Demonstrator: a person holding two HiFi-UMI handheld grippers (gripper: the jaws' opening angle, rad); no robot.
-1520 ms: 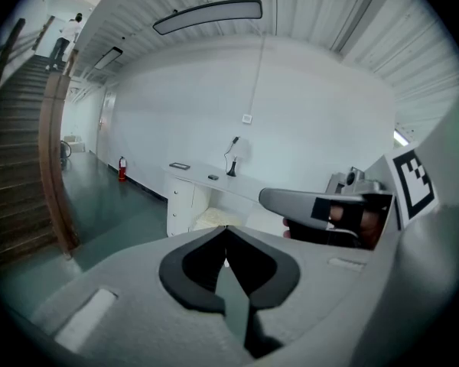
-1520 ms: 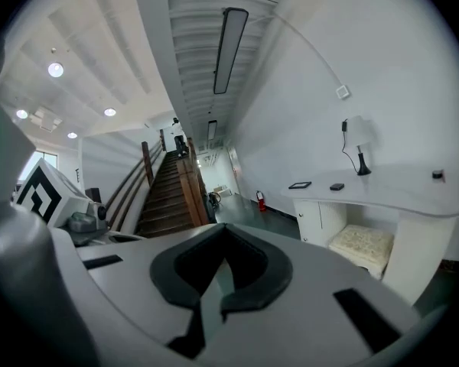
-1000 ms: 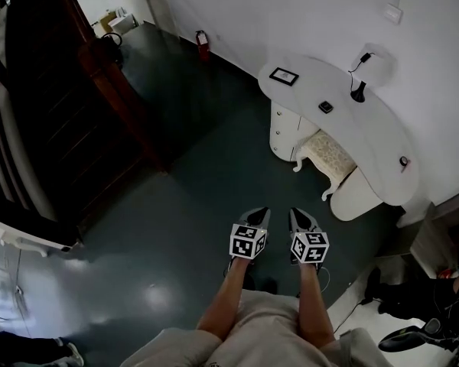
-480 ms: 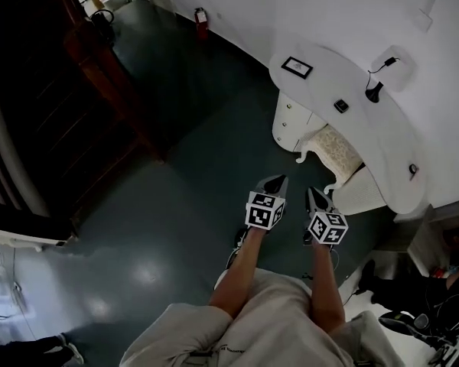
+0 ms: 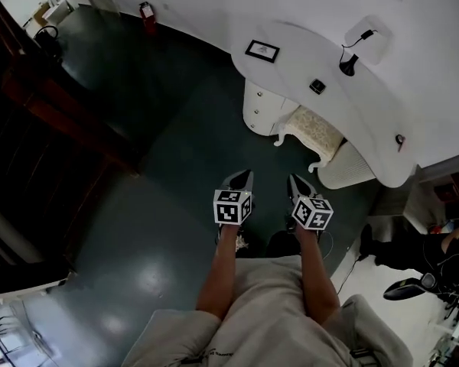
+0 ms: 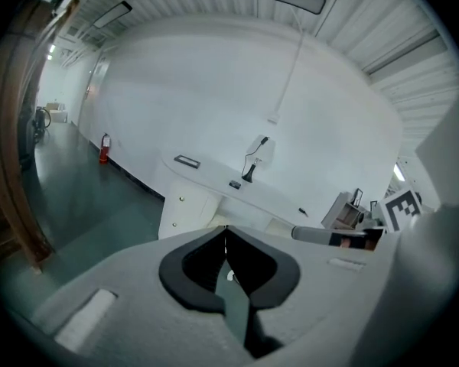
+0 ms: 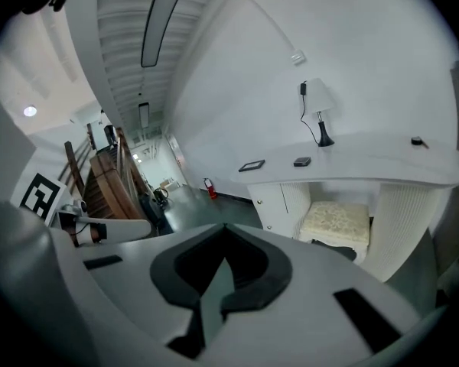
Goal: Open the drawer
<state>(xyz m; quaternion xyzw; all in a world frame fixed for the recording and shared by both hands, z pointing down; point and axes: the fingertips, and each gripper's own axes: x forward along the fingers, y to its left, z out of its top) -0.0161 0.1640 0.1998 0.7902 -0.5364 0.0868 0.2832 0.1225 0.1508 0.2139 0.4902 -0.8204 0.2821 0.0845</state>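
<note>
The drawer (image 5: 258,107) sits in the white cabinet under one end of the curved white table (image 5: 321,60), just beside a cushioned stool (image 5: 314,132). I hold my left gripper (image 5: 243,177) and right gripper (image 5: 295,182) over the dark floor (image 5: 161,205), well apart from the drawer. Both grippers are closed tight on nothing.

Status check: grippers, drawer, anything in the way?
Left gripper shut, empty. Right gripper shut, empty. Drawers closed, ahead, untouched. Stool beside them; nothing seen blocking the approach.
</note>
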